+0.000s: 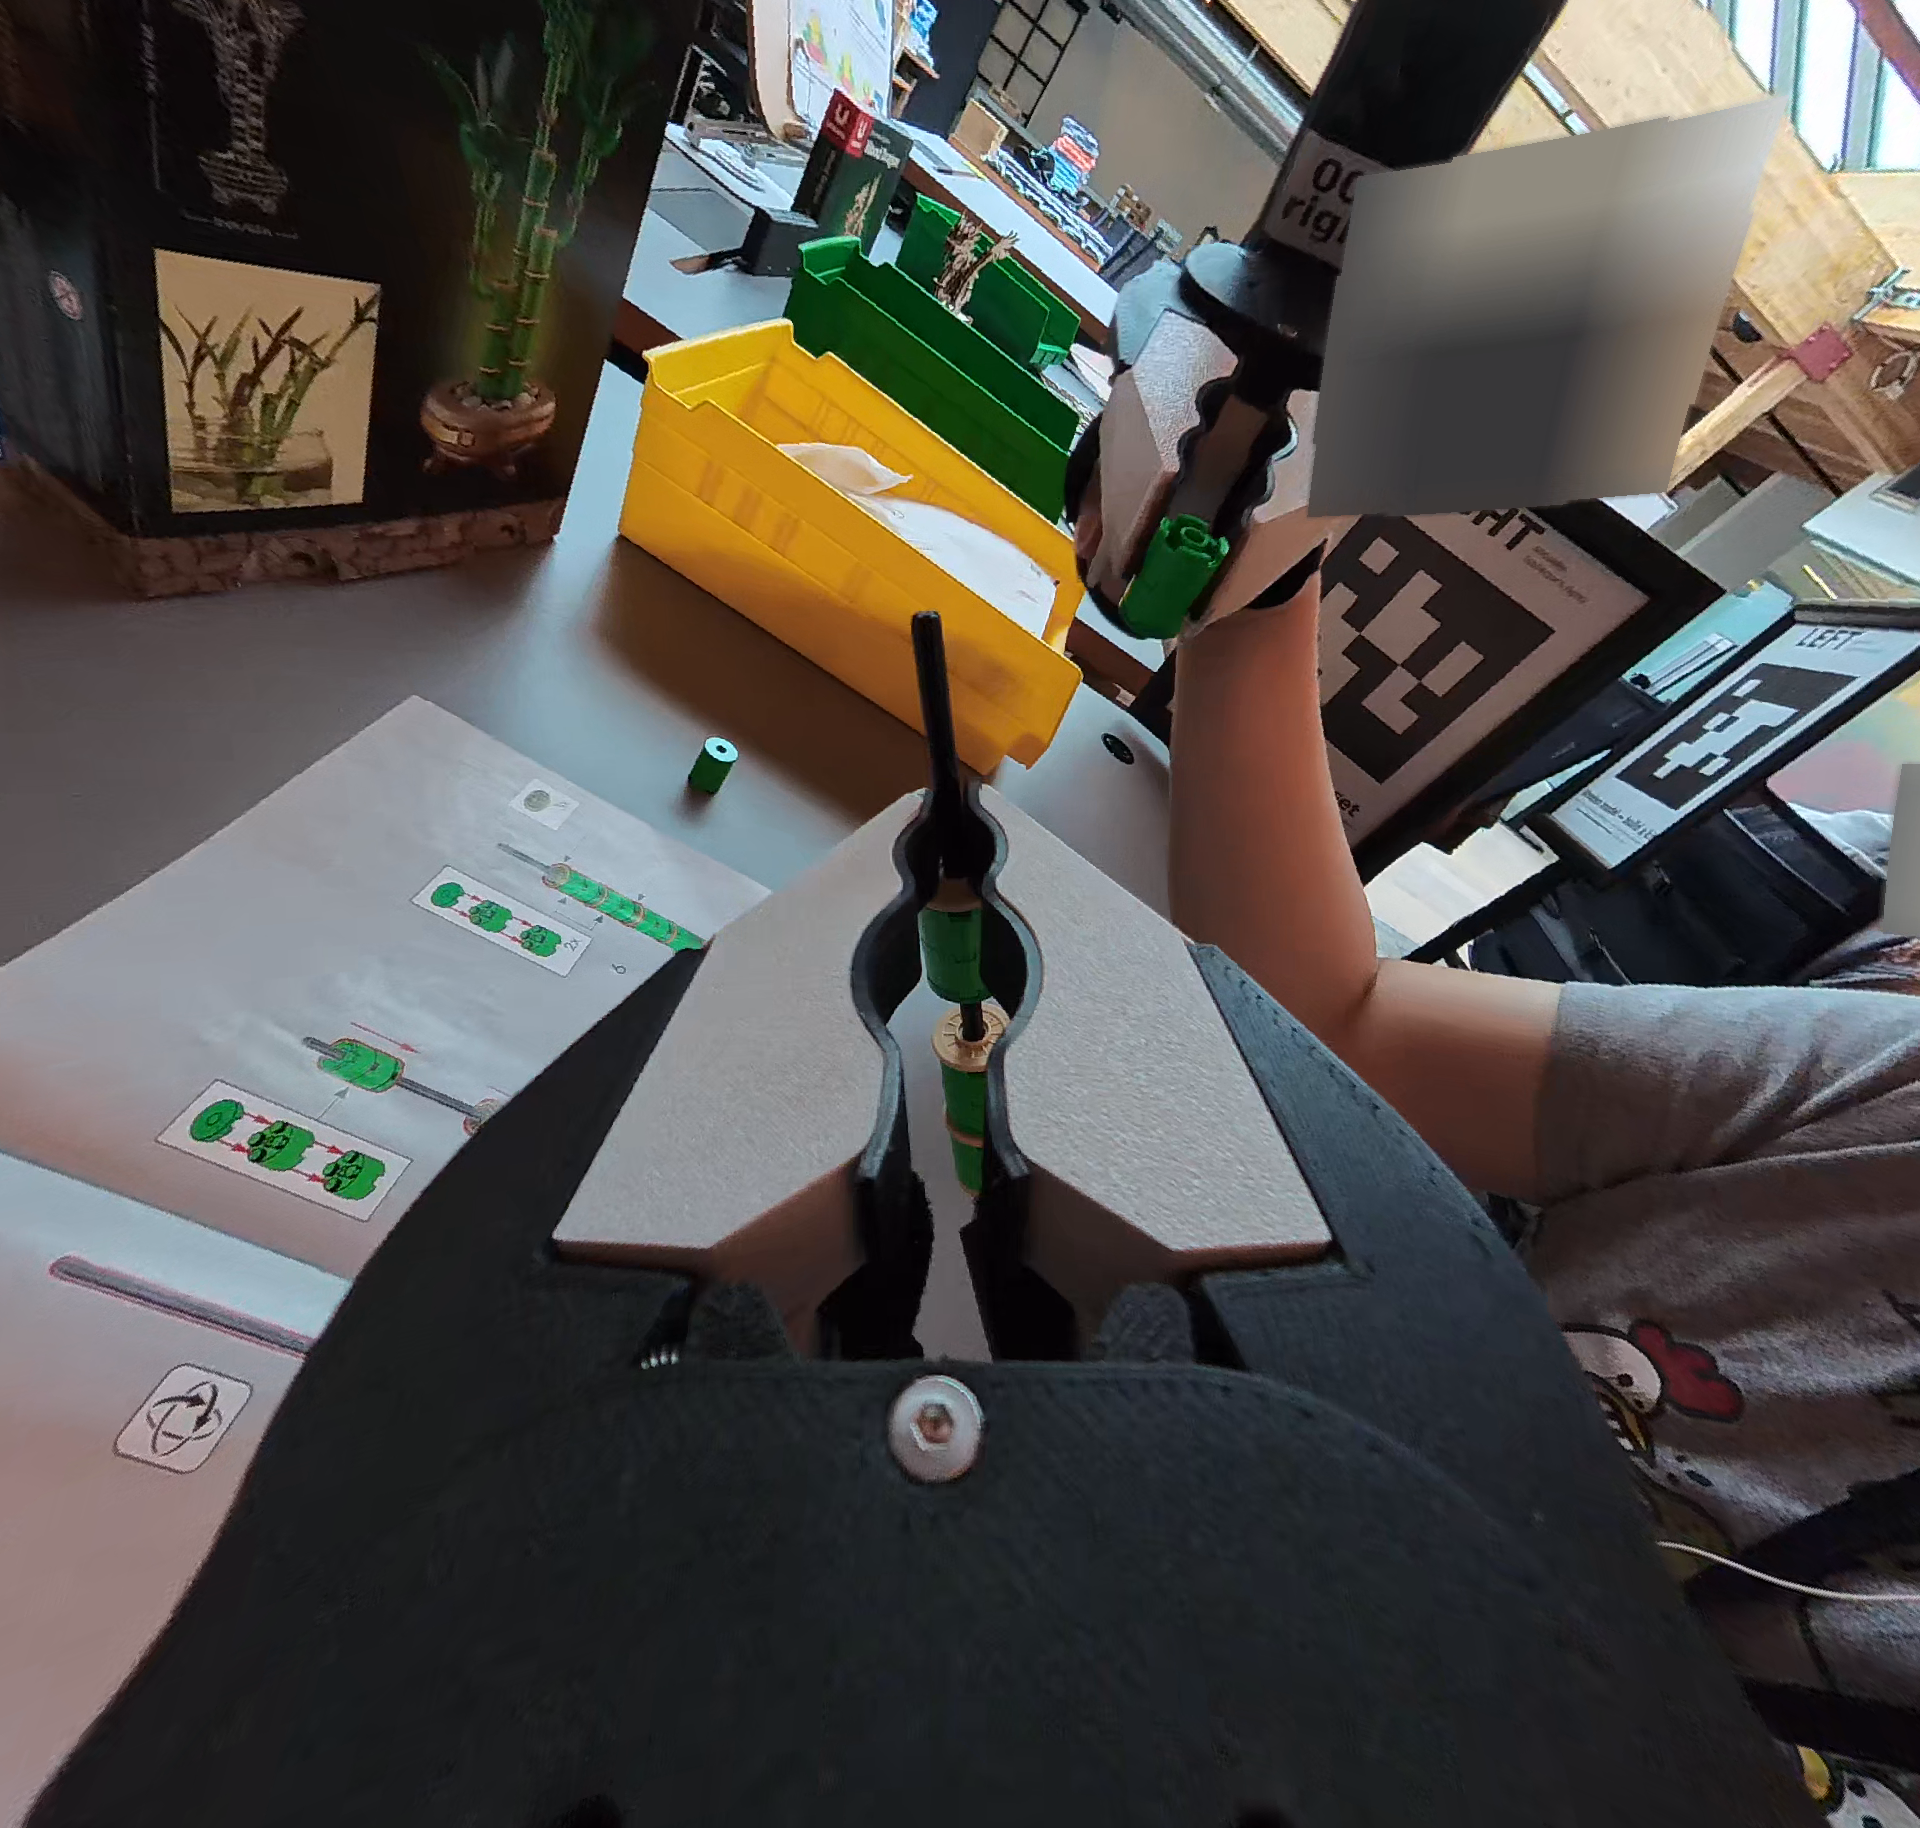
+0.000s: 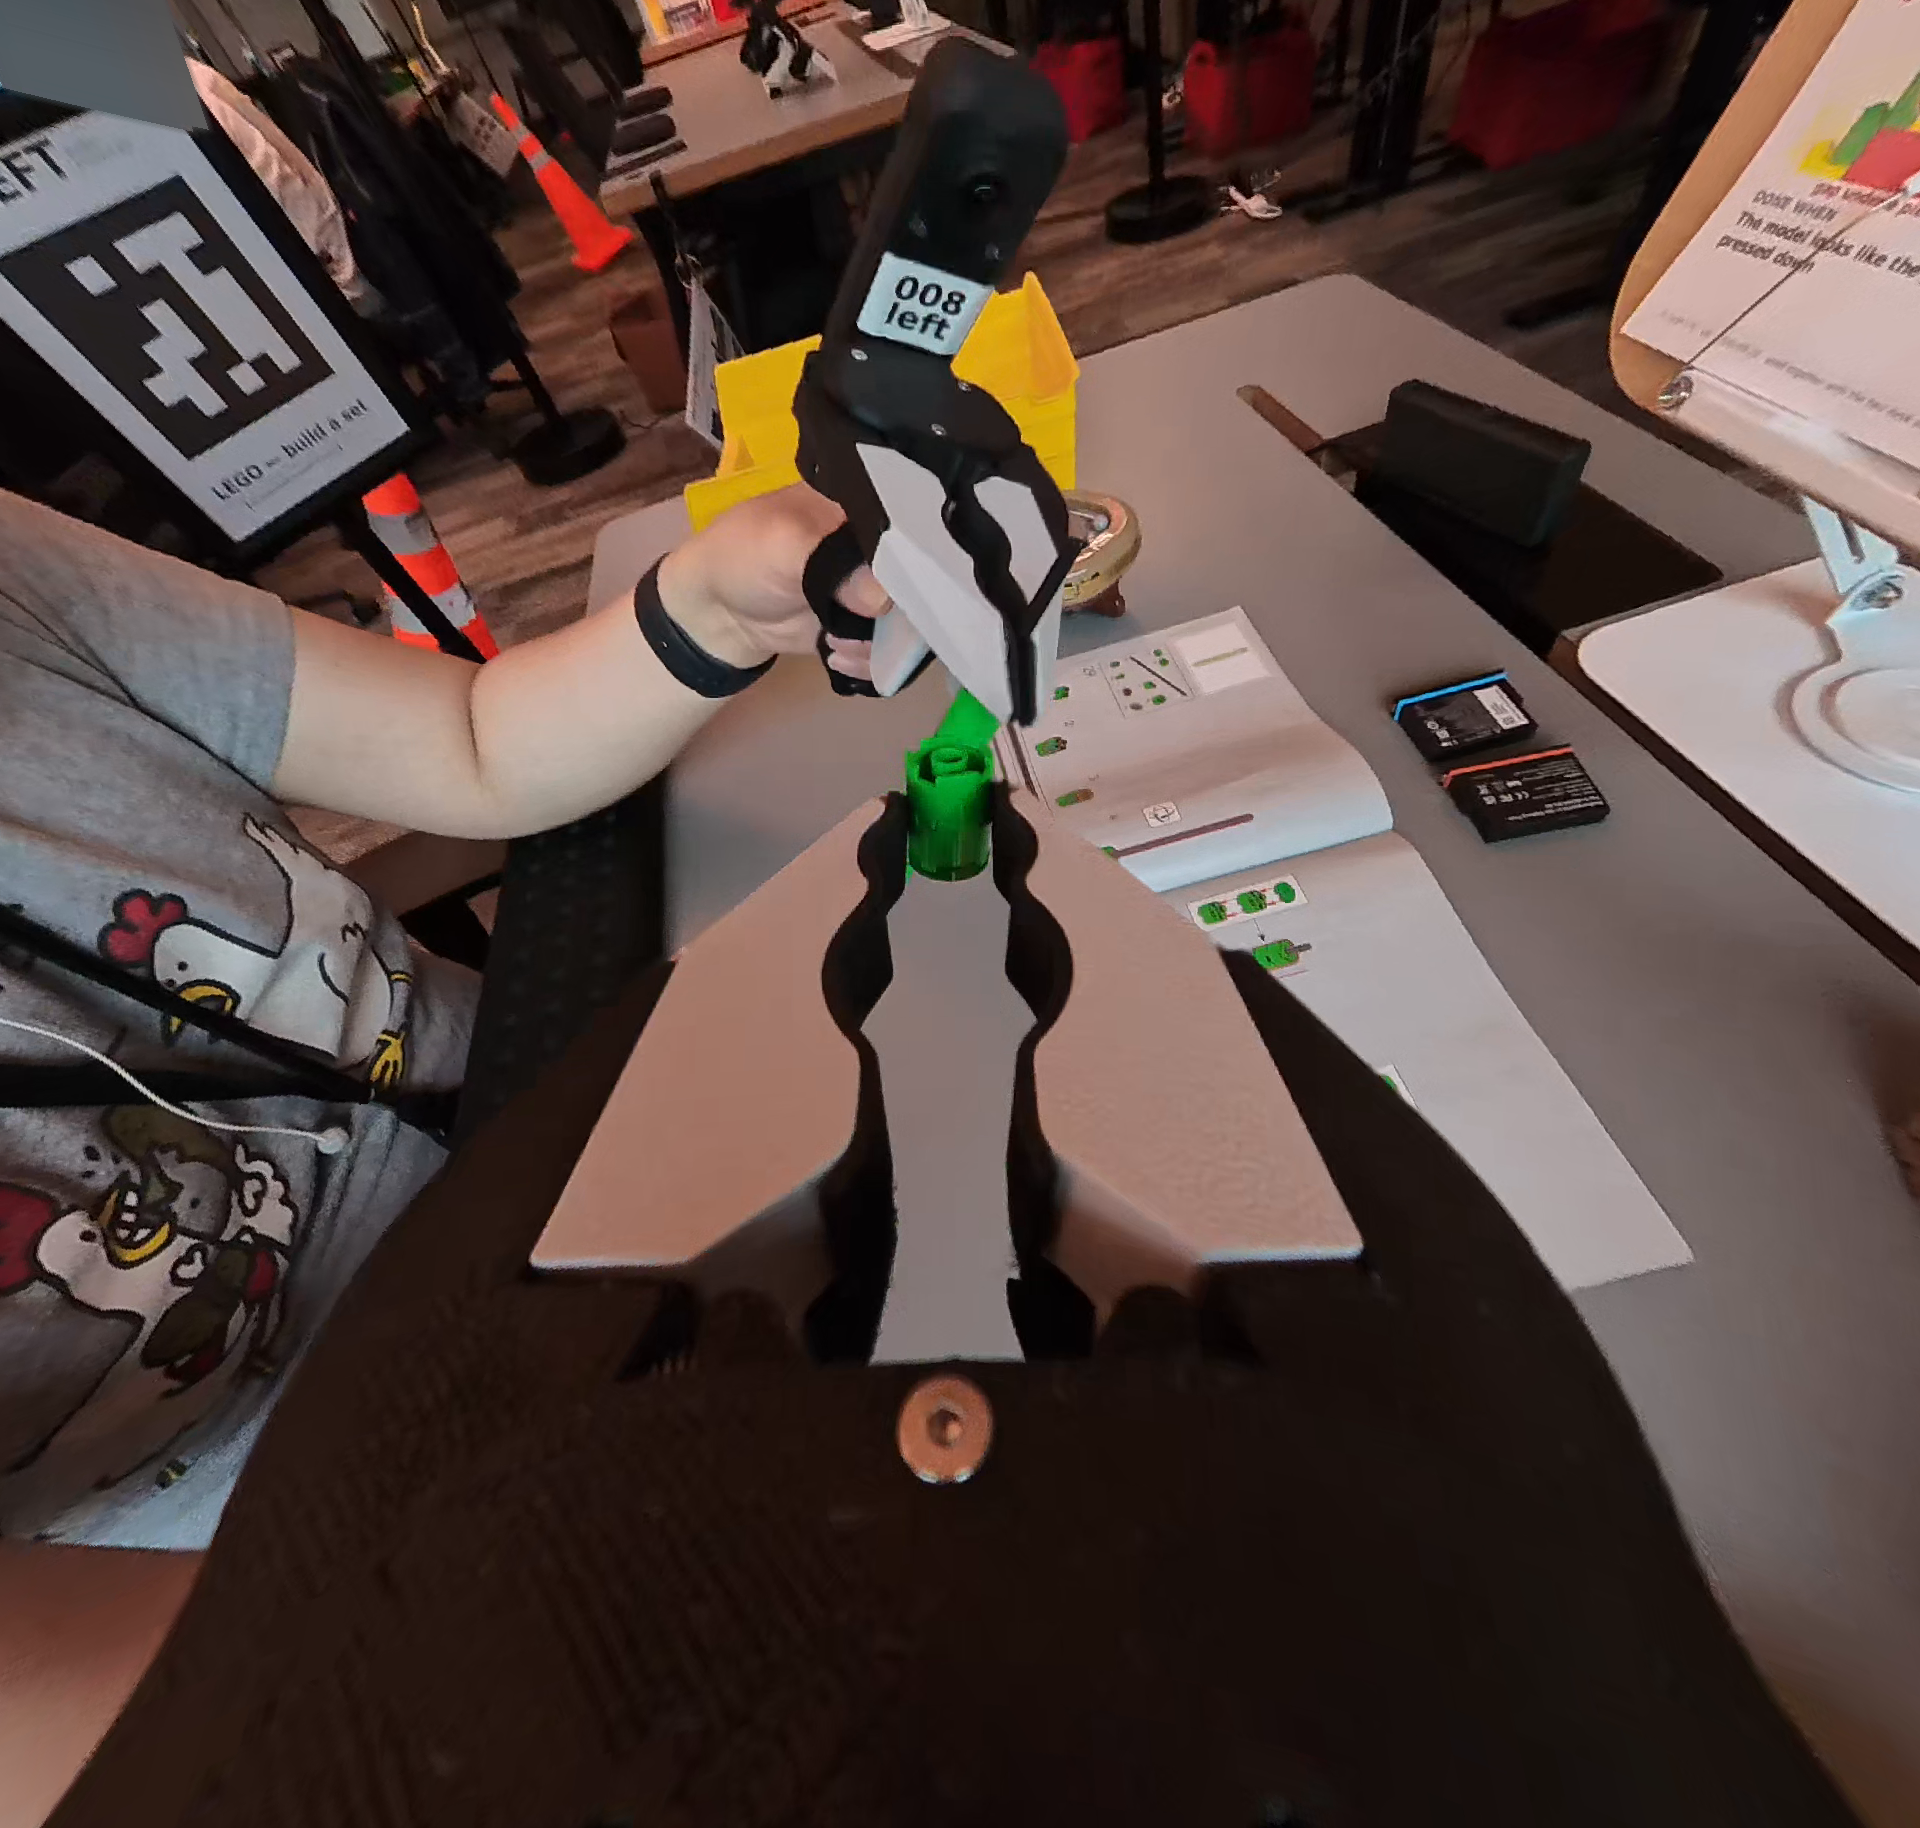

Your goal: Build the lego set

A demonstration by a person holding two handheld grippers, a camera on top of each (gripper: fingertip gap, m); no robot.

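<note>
- Left gripper (image 1: 948, 833), at the centre of the left wrist view, is closed on a black rod (image 1: 940, 729) that carries green round bricks (image 1: 952, 952) and a gold ring (image 1: 966, 1043).
- Right gripper (image 2: 943, 812) is nearly closed; its tips clamp a green round brick (image 2: 943, 812) at the centre of the right wrist view.
- Another green cylinder piece (image 1: 713, 764) lies on the table (image 1: 312, 656), left of centre, near the yellow bin (image 1: 831, 531).
- Instruction booklet (image 1: 312, 999) lies open at lower left.

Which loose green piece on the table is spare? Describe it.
Start at the yellow plastic bin on the grey table. Just in front of it, beside the open instruction booklet, lies a small green cylinder with a centre hole. Unlike the other green pieces, no claw holds it.
</note>
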